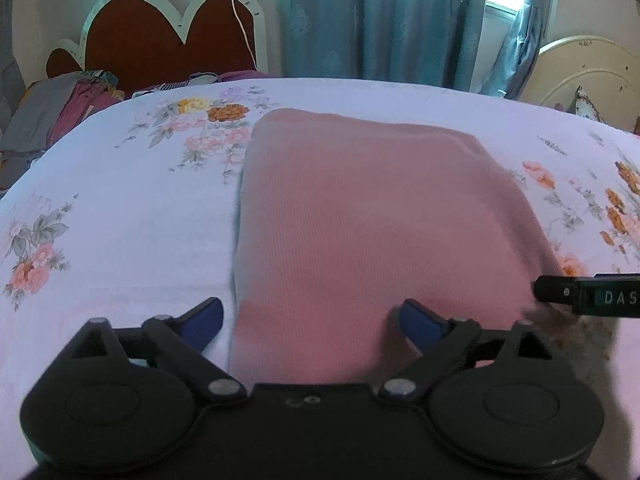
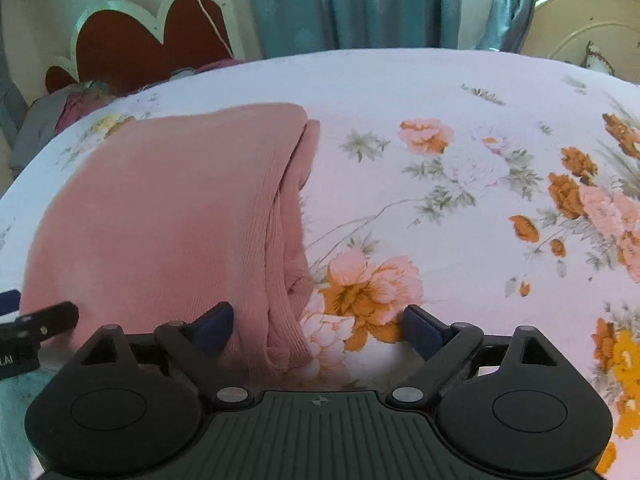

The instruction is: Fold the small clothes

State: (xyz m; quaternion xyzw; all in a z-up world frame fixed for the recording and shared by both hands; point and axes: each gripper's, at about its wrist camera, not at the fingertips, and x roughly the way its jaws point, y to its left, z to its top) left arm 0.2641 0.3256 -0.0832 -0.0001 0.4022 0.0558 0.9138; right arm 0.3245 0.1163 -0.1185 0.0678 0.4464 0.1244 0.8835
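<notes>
The pink garment (image 1: 360, 216) lies folded into a neat rectangle on the bed, flat on the floral sheet (image 1: 120, 216), its ribbed knit showing along the layered right edge in the right wrist view. The stacked folds there sit one on top of another, slightly offset.

The left gripper (image 1: 312, 320) hovers at the garment's near edge, fingers spread wide; the left blue finger (image 1: 206, 318) is over bare sheet just beside the cloth, the right one over the pink fabric. Nothing is pinched between them.

The right gripper (image 2: 318, 326) sits at the garment's near right corner, fingers wide apart too. Its left finger (image 2: 216, 326) is over the pink knit, the other over an orange flower on the sheet, and the folded edge runs up between the two. No cloth is clamped.

Each gripper pokes into the other's view: a black tip at the right edge of the left view, another at the left edge of the right view.

Behind the bed stands a red headboard (image 1: 160, 40) with a white scalloped border, teal curtains (image 1: 380, 16) beside it, and a heap of other clothes (image 1: 60, 116) at the far left corner of the bed.
</notes>
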